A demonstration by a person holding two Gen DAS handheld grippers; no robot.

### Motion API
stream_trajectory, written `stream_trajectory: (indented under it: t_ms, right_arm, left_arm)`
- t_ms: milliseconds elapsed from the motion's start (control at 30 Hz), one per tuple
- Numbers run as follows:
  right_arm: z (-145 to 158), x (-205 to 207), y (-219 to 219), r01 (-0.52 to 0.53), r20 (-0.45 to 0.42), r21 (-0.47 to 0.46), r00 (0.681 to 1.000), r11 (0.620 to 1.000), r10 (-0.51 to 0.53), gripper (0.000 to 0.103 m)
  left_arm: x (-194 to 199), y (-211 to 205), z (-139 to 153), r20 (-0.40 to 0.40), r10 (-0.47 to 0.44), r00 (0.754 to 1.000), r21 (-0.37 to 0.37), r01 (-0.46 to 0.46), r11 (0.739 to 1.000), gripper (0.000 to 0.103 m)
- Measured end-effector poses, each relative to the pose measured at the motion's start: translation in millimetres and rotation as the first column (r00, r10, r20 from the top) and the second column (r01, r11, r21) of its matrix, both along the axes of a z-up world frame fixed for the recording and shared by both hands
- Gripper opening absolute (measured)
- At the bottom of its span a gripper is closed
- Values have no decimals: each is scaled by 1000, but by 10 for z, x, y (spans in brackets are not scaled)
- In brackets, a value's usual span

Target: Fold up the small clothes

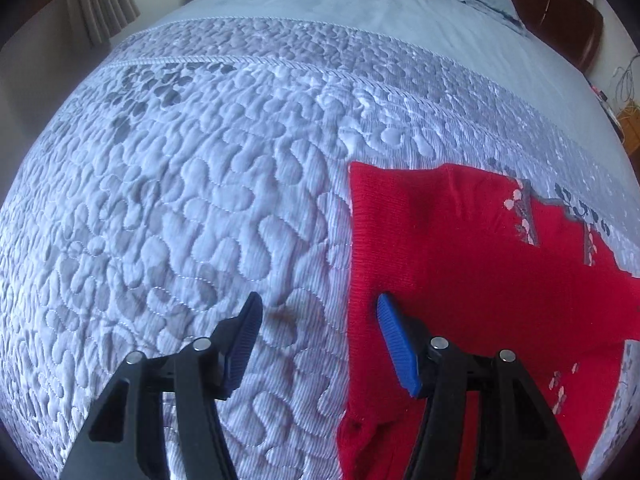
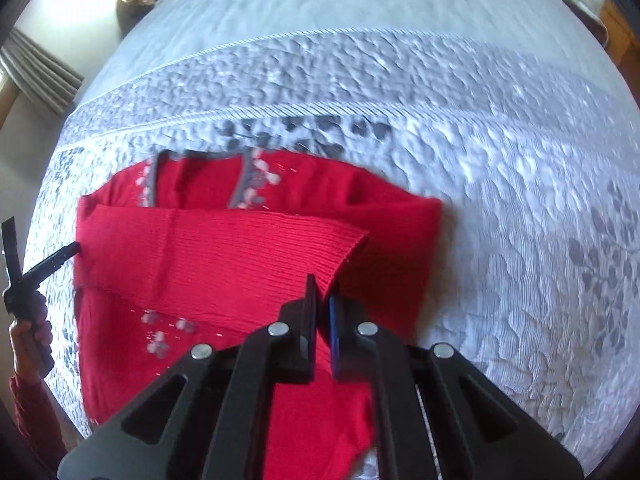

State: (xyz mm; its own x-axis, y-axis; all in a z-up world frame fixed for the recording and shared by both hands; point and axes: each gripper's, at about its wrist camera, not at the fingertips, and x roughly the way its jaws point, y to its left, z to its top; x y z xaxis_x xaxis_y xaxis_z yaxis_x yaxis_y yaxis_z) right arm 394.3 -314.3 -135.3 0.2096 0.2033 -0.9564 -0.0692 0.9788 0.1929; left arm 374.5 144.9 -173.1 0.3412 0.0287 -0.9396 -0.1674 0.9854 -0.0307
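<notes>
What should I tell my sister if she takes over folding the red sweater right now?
Left gripper: jaws open, straddling the left edge of the red sweater, holding nothing.
Right gripper: jaws shut on the sweater's ribbed flap.
The sweater lies on the quilted bedspread.
Done: the flap is pulled across the front.
Left: lay it flat, finish folding.

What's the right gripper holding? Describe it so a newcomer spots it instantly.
On the pale blue quilted bedspread lies one red knit sweater with a grey floral neckline. The right gripper is shut on its ribbed flap, folded across the body: the only bright red thing on the bed.
</notes>
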Motion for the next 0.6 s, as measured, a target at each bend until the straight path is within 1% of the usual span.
stream_trajectory:
  t_ms: [100, 133, 200, 267, 300, 333, 367, 400, 467, 500, 567, 600]
  right_arm:
    - [-220, -15, -102, 17, -26, -38, 999, 999, -18, 4]
    - [-306, -12, -123, 22, -44, -37, 999, 999, -24, 4]
    - [-505, -17, -140, 23, -83, -38, 996, 999, -26, 5]
    - [-536, -38, -106, -3, -68, -59, 998, 998, -1, 7]
    - [-494, -42, -105, -7, -59, -59, 998, 998, 4, 14]
    - [-438, -35, -114, -9, -47, -54, 999, 999, 6, 28]
    - [-370, -18, -132, -6, -29, -41, 1000, 999, 5, 34]
    - [-329, 16, -149, 2, -20, -36, 1000, 999, -3, 35]
    - [-315, 101, -201, 30, -25, -9, 999, 1000, -30, 35]
    - [-349, 158, -224, 46, -46, 18, 998, 999, -45, 35]
    - [-437, 248, -242, 67, -85, 28, 994, 997, -64, 35]
    - [-492, 278, -255, 72, -101, 19, 992, 997, -70, 31]
  left_arm:
    - [65, -137, -89, -14, -21, 1000, 67, 22, 998, 60]
    - [75, -157, -94, -15, -25, 1000, 79, 26, 997, 60]
    - [91, -169, -96, -20, -27, 999, 89, 28, 996, 60]
    - [99, -163, -71, -28, -31, 999, 88, 33, 996, 60]
    - [102, -159, -38, -26, -30, 999, 86, 33, 996, 60]
    - [93, -163, 52, -1, -33, 999, 78, 33, 996, 60]
    - [88, -169, 117, 19, -36, 999, 75, 35, 997, 60]
    - [97, -198, 201, 47, -40, 998, 69, 37, 997, 60]
    - [146, -286, 266, 65, -57, 996, 47, 54, 997, 60]
    - [188, -369, 259, 63, -75, 995, 44, 72, 996, 60]
    - [260, -499, 196, 55, -94, 994, 60, 91, 994, 60]
    - [299, -558, 146, 45, -101, 994, 59, 98, 993, 60]
